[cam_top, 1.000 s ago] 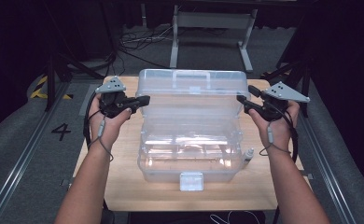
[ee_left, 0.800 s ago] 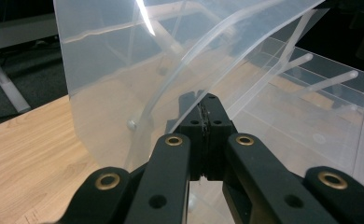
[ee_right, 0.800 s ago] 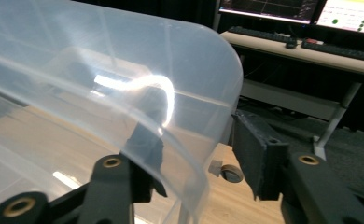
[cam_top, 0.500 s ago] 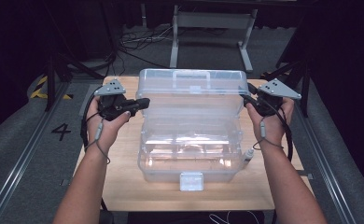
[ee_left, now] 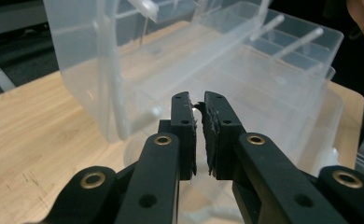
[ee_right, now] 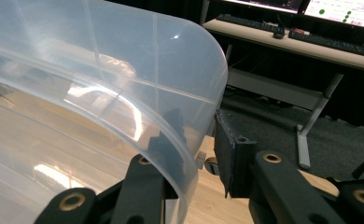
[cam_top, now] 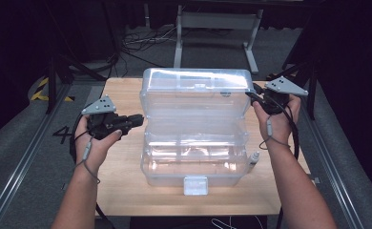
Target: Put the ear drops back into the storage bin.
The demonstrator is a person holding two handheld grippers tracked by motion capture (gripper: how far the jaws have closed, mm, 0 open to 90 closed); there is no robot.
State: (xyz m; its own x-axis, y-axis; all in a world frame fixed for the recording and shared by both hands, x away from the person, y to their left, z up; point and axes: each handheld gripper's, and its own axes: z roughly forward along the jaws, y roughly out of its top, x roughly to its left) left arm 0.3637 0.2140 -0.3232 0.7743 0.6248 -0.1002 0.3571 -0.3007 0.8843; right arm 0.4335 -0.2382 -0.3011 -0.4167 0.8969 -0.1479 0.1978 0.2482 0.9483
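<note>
One clear plastic storage box with a hinged lid (cam_top: 193, 143) sits in the middle of the light wooden worktop (cam_top: 122, 186), lid swung up and standing at the back. There's one white latch (cam_top: 195, 185) on the front edge and one small white part (cam_top: 254, 158) lying just beside the box's right end.

Two grippers here. The left gripper (cam_top: 135, 120) is held just off the box's left side, not touching it. In the left gripper view its jaws have just been opening, but there's only a thin slit between them and nothing in it.

The right gripper (cam_top: 252, 97) is up at the lid's right end. Its jaws have just been closing and they straddle the lid's curved wall, one inside, one outside. Can't tell if the pads actually press it.
</note>
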